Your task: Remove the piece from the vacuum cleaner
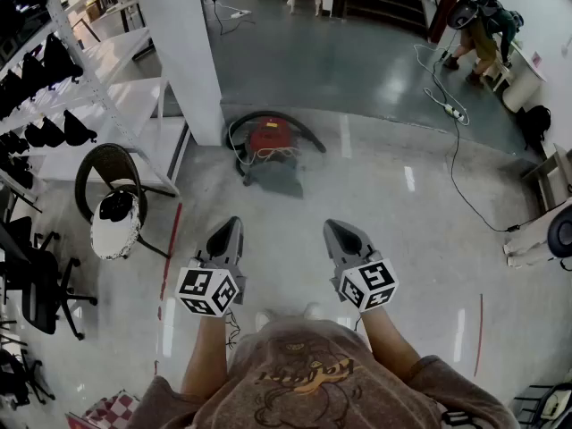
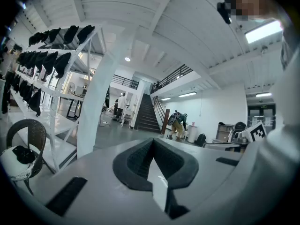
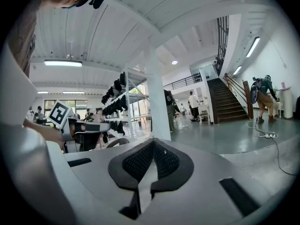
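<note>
A red vacuum cleaner [image 1: 268,139] lies on the grey floor by the white pillar, its black hose [image 1: 299,125] arching over it and a grey piece [image 1: 277,179] in front of it. My left gripper [image 1: 234,225] and right gripper [image 1: 331,228] hang side by side in the head view, well short of the cleaner, pointing toward it. Both are shut with nothing between the pads. In the left gripper view the gripper [image 2: 153,141] looks level into the hall; in the right gripper view the gripper [image 3: 152,143] does the same. Neither gripper view shows the vacuum cleaner.
A white pillar [image 1: 183,52] stands left of the cleaner. White shelving [image 1: 98,88] with black items lines the left side. A wicker chair [image 1: 112,195] and office chairs [image 1: 40,284] sit at the left. A power cable [image 1: 456,141] runs across the floor on the right, where a person [image 1: 483,34] bends over.
</note>
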Motion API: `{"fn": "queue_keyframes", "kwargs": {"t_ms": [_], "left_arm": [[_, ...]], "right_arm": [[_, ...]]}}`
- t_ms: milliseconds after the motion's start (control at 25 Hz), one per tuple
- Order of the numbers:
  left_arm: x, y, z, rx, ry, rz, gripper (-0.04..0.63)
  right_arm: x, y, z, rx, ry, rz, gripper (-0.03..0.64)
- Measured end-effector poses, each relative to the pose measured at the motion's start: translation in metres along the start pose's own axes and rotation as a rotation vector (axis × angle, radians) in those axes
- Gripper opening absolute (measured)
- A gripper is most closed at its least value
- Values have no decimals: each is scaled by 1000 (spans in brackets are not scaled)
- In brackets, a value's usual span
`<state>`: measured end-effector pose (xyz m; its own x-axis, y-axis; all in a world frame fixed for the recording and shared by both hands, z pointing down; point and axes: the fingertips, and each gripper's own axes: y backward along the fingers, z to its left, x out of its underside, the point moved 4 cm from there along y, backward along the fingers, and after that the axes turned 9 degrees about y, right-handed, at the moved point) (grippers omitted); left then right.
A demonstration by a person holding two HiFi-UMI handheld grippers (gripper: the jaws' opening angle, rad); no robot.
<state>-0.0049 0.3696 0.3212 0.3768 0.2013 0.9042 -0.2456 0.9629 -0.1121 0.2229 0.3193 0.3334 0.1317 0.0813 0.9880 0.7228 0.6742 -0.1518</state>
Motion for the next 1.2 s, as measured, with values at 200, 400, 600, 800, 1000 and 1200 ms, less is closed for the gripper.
{"fn": "queue_keyframes", "kwargs": {"t_ms": [200,400,600,800,1000,1200], "left_arm": [[-4,0,0,7,-8,7,3],[-4,1,5,32,-23,29,3],[-3,8,17,54,-23,58,3],[-3,17,38,86,-26,76,3],[0,12,52,87,-1,75,3],[1,-13,58,96,14,72,3]], "right_arm": [[-4,-5,5,-8,-11,1,-8],[-4,-11,14,-1,-25,6,-8],[1,-15,30,20,-31,24,-8],[13,-19,48,46,-33,34,-8],[15,-20,48,77,-34,32,-8],[16,-32,26,120,-29,34,-8]]}}
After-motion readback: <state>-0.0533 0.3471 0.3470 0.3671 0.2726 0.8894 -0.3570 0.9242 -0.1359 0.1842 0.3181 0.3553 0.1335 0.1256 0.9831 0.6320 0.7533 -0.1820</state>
